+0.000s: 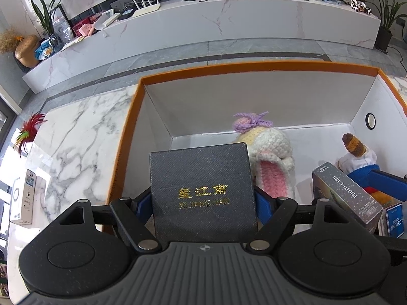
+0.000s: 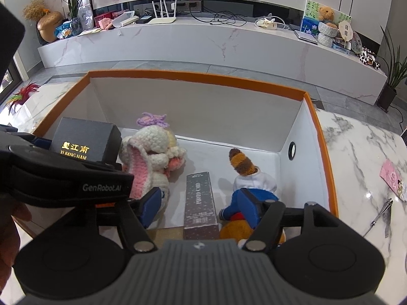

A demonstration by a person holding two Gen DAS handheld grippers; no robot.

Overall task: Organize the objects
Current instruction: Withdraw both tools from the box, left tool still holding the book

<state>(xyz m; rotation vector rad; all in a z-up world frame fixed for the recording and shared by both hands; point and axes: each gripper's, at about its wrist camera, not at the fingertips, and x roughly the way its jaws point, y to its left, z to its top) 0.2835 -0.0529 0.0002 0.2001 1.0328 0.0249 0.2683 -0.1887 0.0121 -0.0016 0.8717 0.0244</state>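
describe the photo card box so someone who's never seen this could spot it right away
Find the big orange-rimmed box with white walls on the marble table. On its floor, between the crocheted bunny and the plush doll in blue trousers, lies the photo card box, between the right gripper's open fingers. It is the only long, narrow, speckled grey carton, lettered PHOTO CARD.

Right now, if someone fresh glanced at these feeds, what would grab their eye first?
The big orange-rimmed box on the marble table, with a crocheted bunny and a plush doll inside. Next, the dark gold-lettered box clamped in the left gripper over the box's left end, and the photo card box between the right gripper's open jaws.
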